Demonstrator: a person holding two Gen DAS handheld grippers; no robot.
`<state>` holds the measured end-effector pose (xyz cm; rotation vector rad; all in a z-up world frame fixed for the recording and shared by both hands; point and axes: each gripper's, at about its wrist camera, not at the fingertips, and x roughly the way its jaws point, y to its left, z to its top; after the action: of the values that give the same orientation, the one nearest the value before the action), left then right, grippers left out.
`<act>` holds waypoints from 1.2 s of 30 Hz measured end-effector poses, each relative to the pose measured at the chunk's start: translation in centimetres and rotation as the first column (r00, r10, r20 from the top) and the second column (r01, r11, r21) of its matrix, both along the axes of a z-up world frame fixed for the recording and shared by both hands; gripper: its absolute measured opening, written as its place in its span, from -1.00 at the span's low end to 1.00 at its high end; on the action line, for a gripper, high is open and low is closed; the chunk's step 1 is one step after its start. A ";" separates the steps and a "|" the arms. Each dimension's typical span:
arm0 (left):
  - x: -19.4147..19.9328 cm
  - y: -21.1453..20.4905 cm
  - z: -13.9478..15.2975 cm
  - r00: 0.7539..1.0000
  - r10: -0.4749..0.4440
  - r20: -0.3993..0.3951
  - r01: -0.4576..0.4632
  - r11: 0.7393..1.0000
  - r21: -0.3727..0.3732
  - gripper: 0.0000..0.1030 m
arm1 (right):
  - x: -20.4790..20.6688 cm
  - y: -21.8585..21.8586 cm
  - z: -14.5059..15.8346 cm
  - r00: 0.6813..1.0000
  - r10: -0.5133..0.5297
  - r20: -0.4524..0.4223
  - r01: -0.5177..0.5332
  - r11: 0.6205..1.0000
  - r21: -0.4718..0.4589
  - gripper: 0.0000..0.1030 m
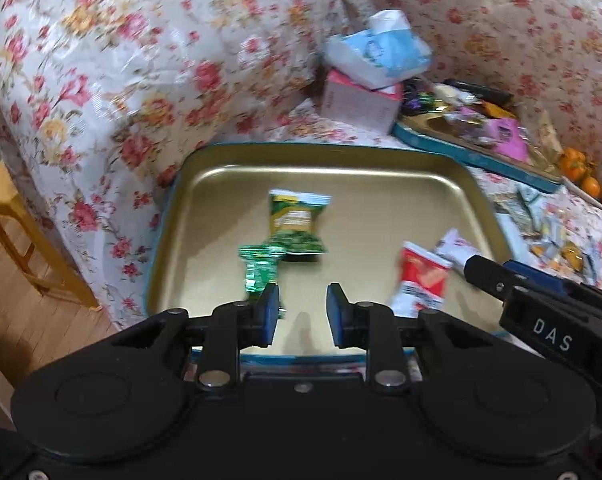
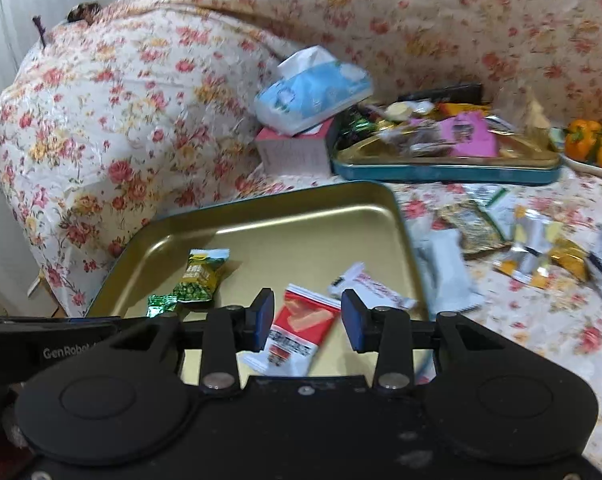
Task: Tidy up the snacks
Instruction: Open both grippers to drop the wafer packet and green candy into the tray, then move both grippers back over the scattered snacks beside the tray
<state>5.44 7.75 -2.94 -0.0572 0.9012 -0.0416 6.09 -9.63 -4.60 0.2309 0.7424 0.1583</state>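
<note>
A gold tin tray [image 1: 381, 184] [image 2: 285, 216] lies in front on the floral cover. In it lie a green pea packet [image 1: 297, 224] [image 2: 201, 276], a shiny green candy [image 1: 261, 266] [image 2: 161, 304], a red and white packet [image 1: 419, 284] [image 2: 301, 328] and a white packet [image 1: 455, 246] [image 2: 371, 286]. My left gripper [image 1: 303, 314] is open and empty over the tray's near edge. My right gripper [image 2: 307, 318] is open above the red and white packet; it also shows in the left wrist view [image 1: 541, 304]. Loose snack packets [image 2: 533, 248] lie on the cover to the right.
A second blue-rimmed tin [image 2: 445, 168] [image 1: 477, 152] holds mixed sweets at the back. A blue tissue pack [image 2: 313, 88] rests on a pink box [image 2: 293, 152]. Oranges [image 2: 589, 144] sit far right. A yellow wooden stool [image 1: 17, 232] stands on the floor at left.
</note>
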 end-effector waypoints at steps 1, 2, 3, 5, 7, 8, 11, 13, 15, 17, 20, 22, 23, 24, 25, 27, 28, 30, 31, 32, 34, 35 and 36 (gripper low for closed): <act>-0.3 -0.5 0.2 1.000 -0.012 0.005 0.012 1.000 0.002 -0.31 | -0.6 -0.6 0.1 1.000 -0.017 0.006 0.017 1.000 0.002 -0.21; -0.6 -1.2 0.4 1.000 -0.028 0.013 0.028 1.000 0.007 -0.31 | -1.2 -1.2 0.2 0.999 -0.032 0.012 0.032 0.999 0.001 -0.21; -0.8 -1.8 0.5 0.999 -0.042 0.018 0.042 0.999 0.010 -0.31 | -1.8 -1.8 0.3 0.999 -0.050 0.019 0.050 0.999 -0.001 -0.21; -1.5 -3.4 0.7 0.996 -0.086 0.025 0.085 0.996 0.011 -0.31 | -3.3 -3.2 0.4 0.995 -0.092 0.032 0.093 0.996 -0.016 -0.21; -2.1 -5.0 0.8 0.992 -0.124 0.027 0.124 0.992 0.010 -0.31 | -4.9 -4.8 0.1 0.990 -0.134 0.039 0.136 0.990 -0.031 -0.21; -2.5 -5.8 0.8 0.990 -0.141 0.028 0.140 0.990 0.010 -0.31 | -5.7 -5.5 0.0 0.987 -0.155 0.038 0.156 0.987 -0.036 -0.21; -3.3 -8.6 0.7 0.979 -0.203 0.024 0.203 0.979 0.014 -0.30 | -7.9 -8.0 -0.7 0.976 -0.218 0.026 0.219 0.974 -0.050 -0.21; -3.8 -10.4 0.6 0.969 -0.245 0.024 0.245 0.969 0.016 -0.30 | -9.3 -9.6 -1.3 0.966 -0.259 0.020 0.260 0.964 -0.063 -0.21; -4.4 -12.0 0.5 0.958 -0.287 0.021 0.287 0.958 0.012 -0.30 | -10.4 -11.0 -1.7 0.954 -0.300 0.015 0.300 0.951 -0.072 -0.21; -4.7 -13.4 0.3 0.949 -0.314 0.020 0.314 0.950 0.011 -0.30 | -11.4 -12.6 -2.3 0.942 -0.336 0.007 0.335 0.940 -0.069 -0.21; -4.8 -15.5 0.0 0.939 -0.344 0.020 0.343 0.939 0.033 -0.29 | -12.2 -14.6 -2.9 0.924 -0.381 0.003 0.381 0.923 -0.057 -0.21; -4.8 -16.7 -0.2 0.933 -0.359 0.025 0.358 0.933 0.045 -0.29 | -12.2 -15.9 -3.1 0.915 -0.403 0.007 0.403 0.914 -0.052 -0.21; -4.5 -17.3 -0.3 0.930 -0.366 0.024 0.365 0.930 0.048 -0.29 | -12.2 -16.5 -3.2 0.912 -0.411 0.012 0.411 0.910 -0.049 -0.21; -4.4 -17.7 -0.4 0.929 -0.369 0.027 0.367 0.929 0.048 -0.29 | -11.8 -17.0 -3.2 0.909 -0.416 0.015 0.417 0.908 -0.044 -0.20; -4.1 -18.2 -0.5 0.929 -0.369 0.032 0.367 0.929 0.048 -0.29 | -11.5 -17.6 -3.2 0.907 -0.421 0.018 0.422 0.906 -0.037 -0.20; -3.6 -19.1 -0.7 0.930 -0.366 0.038 0.364 0.930 0.055 -0.29 | -10.5 -18.6 -3.2 0.904 -0.428 0.019 0.428 0.903 -0.025 -0.20; -3.3 -19.5 -0.9 0.930 -0.366 0.042 0.363 0.930 0.055 -0.29 | -10.2 -19.0 -3.2 0.902 -0.431 0.023 0.431 0.902 -0.020 -0.20; -2.8 -20.3 -1.3 0.930 -0.366 0.037 0.364 0.929 0.063 -0.29 | -9.2 -19.8 -3.1 0.900 -0.436 0.031 0.436 0.900 -0.016 -0.20; -2.5 -20.6 -1.4 0.929 -0.367 0.037 0.365 0.929 0.062 -0.29 | -8.8 -20.1 -3.1 0.900 -0.435 0.034 0.436 0.900 -0.015 -0.20; -2.3 -21.0 -1.7 0.930 -0.365 0.034 0.363 0.930 0.059 -0.29 | -8.2 -20.4 -3.1 0.901 -0.432 0.037 0.433 0.901 -0.013 -0.20; -1.8 -21.5 -2.2 0.933 -0.361 0.019 0.359 0.932 0.052 -0.29 | -7.2 -20.9 -2.9 0.907 -0.420 0.035 0.421 0.907 -0.010 -0.20; -1.6 -21.7 -2.5 0.934 -0.357 0.012 0.357 0.933 0.047 -0.29 | -6.5 -21.1 -2.8 0.913 -0.407 0.037 0.407 0.913 -0.008 -0.20; -1.4 -21.9 -2.8 0.936 -0.353 0.008 0.352 0.935 0.045 -0.29 | -6.0 -21.0 -2.6 0.919 -0.393 0.040 0.394 0.919 -0.008 -0.20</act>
<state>4.01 -14.16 -5.73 0.1462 0.8874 -0.3571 0.09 -30.64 -7.24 0.3564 0.6453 -0.2267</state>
